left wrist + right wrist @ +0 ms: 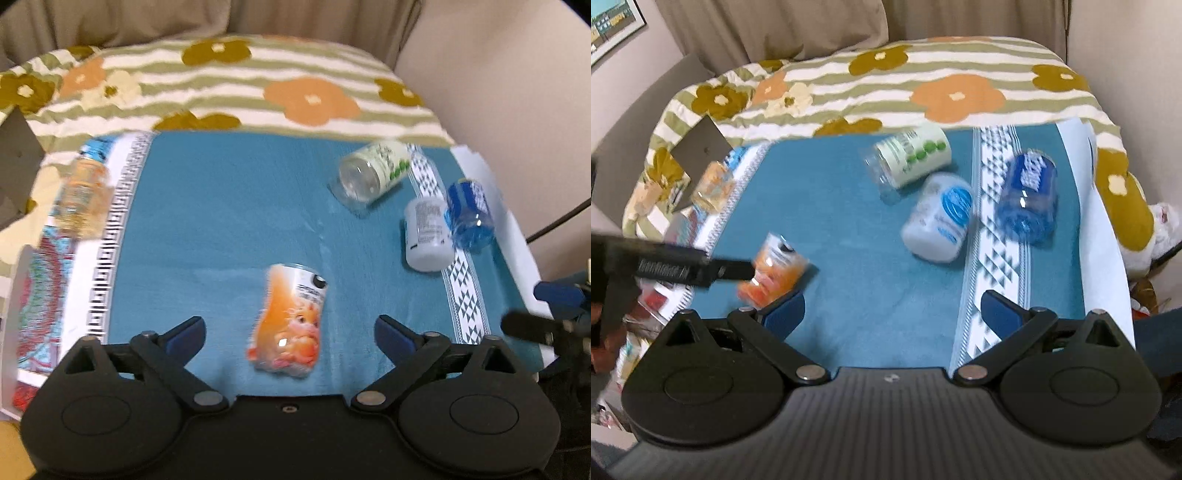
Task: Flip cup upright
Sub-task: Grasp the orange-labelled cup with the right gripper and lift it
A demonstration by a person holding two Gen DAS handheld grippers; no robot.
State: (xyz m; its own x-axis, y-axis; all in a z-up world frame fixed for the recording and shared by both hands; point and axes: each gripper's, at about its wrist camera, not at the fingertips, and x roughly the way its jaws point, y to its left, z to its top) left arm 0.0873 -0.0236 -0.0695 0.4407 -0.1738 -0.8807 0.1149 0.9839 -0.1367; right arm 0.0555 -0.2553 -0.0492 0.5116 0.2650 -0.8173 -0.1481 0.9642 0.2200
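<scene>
An orange printed cup [290, 321] lies on its side on the blue cloth [229, 206], just ahead of and between the fingers of my open, empty left gripper [291, 332]. It also shows in the right wrist view [774, 271], by the left gripper's finger. My right gripper [894, 310] is open and empty over the cloth. Ahead of it lie a white-and-blue cup [938, 221], a blue cup [1028, 197] and a green-dotted clear cup [910, 155], all on their sides. The same three cups show in the left wrist view: white [428, 232], blue [471, 214], green-dotted [373, 171].
Another orange cup [83, 192] stands at the cloth's left edge. The cloth lies on a flower-patterned striped cover [258, 85]. A grey card [703, 151] sticks up at the back left. Curtains and walls close the back and sides.
</scene>
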